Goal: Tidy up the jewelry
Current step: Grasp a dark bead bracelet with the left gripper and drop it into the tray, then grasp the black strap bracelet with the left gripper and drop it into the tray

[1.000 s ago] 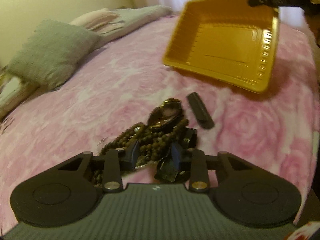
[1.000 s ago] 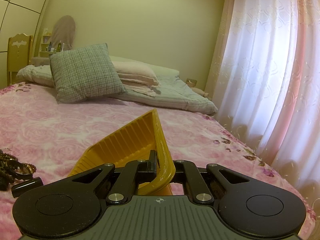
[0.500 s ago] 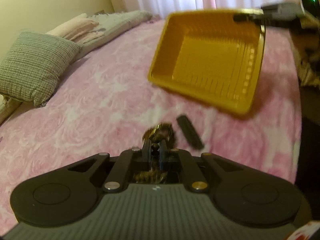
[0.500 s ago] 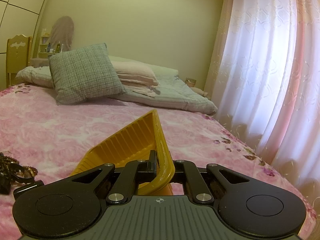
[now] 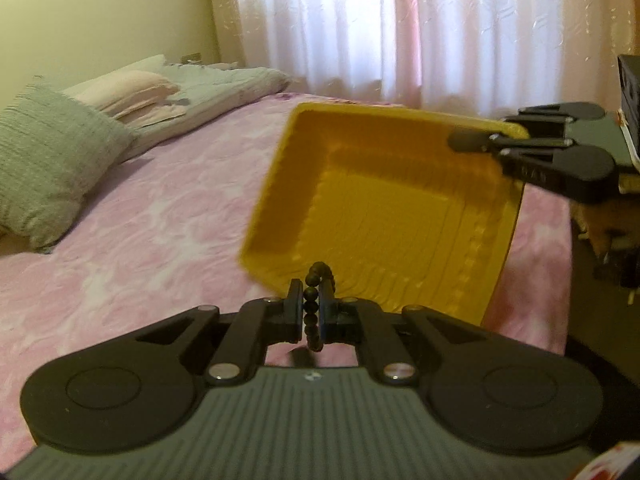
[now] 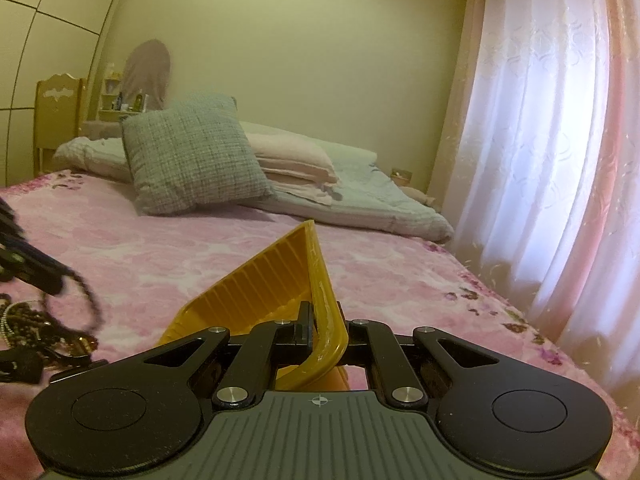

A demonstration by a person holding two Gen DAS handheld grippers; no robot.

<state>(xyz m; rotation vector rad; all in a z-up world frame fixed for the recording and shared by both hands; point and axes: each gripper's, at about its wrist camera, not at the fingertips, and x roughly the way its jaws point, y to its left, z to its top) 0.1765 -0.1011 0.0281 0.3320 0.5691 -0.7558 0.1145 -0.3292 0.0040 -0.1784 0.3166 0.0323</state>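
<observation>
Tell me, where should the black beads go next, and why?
Probably forward over the yellow tray, then let go. The left hand-held gripper is shut on the black bead bracelet, lifted off the bed, and the right hand-held gripper holds the tray tilted toward it, nothing visible inside.

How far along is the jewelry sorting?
Early. Nothing shows in the yellow tray, which the right gripper holds tilted by its rim. The left gripper is shut on a black bead strand near the tray. The jewelry pile remains on the bed.

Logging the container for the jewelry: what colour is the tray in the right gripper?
Yellow; the tray shows best in the left wrist view.
</observation>
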